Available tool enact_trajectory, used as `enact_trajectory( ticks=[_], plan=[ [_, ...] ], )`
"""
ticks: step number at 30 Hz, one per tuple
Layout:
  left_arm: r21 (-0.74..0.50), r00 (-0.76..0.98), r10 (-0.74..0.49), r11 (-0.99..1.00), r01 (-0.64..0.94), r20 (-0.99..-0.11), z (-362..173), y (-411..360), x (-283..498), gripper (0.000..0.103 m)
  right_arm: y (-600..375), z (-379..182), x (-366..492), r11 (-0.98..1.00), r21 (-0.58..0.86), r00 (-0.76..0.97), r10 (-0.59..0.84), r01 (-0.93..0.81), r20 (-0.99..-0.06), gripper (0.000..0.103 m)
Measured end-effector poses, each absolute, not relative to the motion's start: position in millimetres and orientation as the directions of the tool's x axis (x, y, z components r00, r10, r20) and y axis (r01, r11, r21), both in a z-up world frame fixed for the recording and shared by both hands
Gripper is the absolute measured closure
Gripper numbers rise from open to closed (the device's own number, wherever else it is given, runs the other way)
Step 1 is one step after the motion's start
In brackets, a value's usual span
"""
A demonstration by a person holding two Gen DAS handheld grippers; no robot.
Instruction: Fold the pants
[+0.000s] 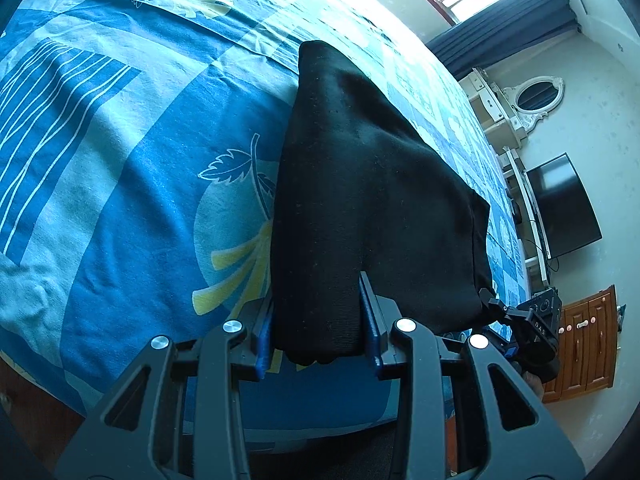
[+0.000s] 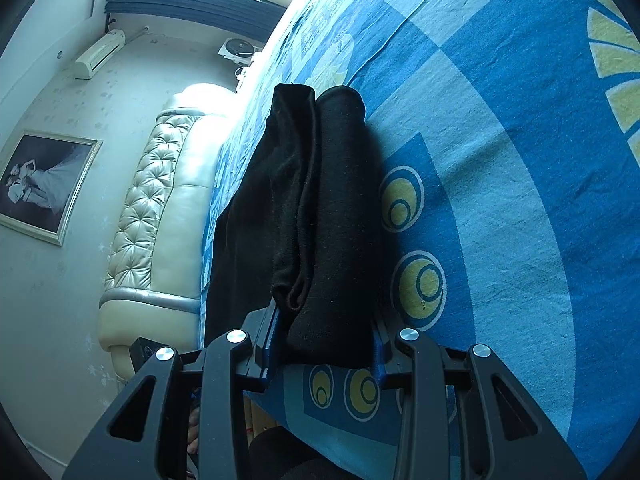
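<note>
— Now, how is the cloth expected to handle?

— Soft and limp, it is judged. The black pants (image 1: pixel 360 200) are seen draped in loose layers, with no stiffness in them. They are thought light, and the knit looks dull rather than slick, so slipping should be little feared. Nothing fragile is involved.

— Where are the pants found?

— They are laid on the bed (image 1: pixel 120 160), near its front edge, already doubled into a thick bundle that reaches away from that edge toward the middle of the bed. Their near end is raised a little off the bed.

— And how are they held?

— The left gripper (image 1: pixel 318 320) is clamped on one near corner of the bundle, its blue pads pressed against the fabric on both sides. The right gripper (image 2: pixel 326 340) is likewise closed on the other near corner, where several stacked layers (image 2: pixel 316 208) can be counted. Whether every layer is caught between the pads cannot quite be told, as the lowest folds are hidden.

— Where should hold be taken for a further fold?

— At those same near corners, it is judged, with all layers pinched together; otherwise the inner ones may sag and the fold be spoiled.
</note>
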State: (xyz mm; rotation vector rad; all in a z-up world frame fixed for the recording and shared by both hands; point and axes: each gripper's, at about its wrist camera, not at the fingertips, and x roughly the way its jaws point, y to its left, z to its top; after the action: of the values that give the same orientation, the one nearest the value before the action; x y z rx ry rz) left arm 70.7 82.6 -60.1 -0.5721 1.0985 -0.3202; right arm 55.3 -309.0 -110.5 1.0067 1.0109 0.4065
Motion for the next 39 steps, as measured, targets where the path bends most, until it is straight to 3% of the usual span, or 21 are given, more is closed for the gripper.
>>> enact_trajectory(
  ticks=[39],
  plan=[
    [-0.56,0.445,-0.506,0.829,0.014,-0.739,-68,83,71,0.063,-318,-123,54,0.461,0.878,0.513,0.728,0.124,-0.455,0.067]
  ],
)
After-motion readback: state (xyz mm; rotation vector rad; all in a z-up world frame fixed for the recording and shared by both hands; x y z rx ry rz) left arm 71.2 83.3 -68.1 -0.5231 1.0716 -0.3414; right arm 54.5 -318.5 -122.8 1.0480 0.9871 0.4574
